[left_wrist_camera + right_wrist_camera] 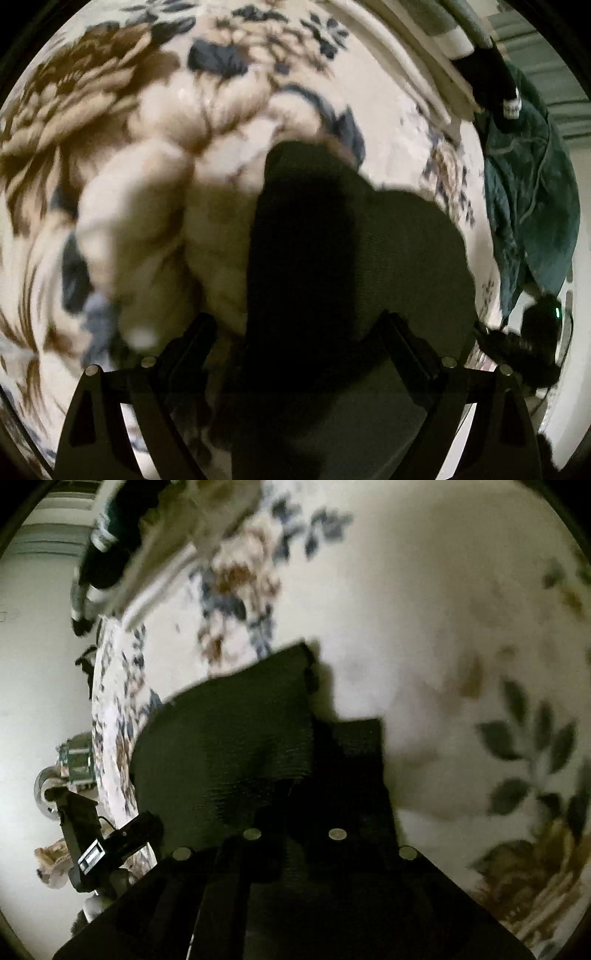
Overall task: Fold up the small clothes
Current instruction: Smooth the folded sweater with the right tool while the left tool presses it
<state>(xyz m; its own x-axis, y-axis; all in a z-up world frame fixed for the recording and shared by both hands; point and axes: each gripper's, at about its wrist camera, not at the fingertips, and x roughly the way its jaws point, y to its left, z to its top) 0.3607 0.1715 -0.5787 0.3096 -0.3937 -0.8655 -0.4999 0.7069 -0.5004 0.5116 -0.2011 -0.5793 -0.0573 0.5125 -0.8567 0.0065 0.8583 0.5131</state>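
A small dark knit garment (354,236) lies on a cream floral blanket (140,155). In the left wrist view it runs from the middle of the frame down between my left gripper's fingers (192,339), which stand wide apart around it. My left gripper (295,332) is open. In the right wrist view the same dark garment (229,746) shows ribbed, with a folded edge. My right gripper (295,838) has its fingers close together on the garment's near edge.
A dark teal garment (532,206) lies at the blanket's right edge. Black-and-white socks (495,85) lie near the far edge. The blanket (443,609) fills most of the right view. Beyond its left edge are a pale floor, a black device (110,849) and a metal object (48,782).
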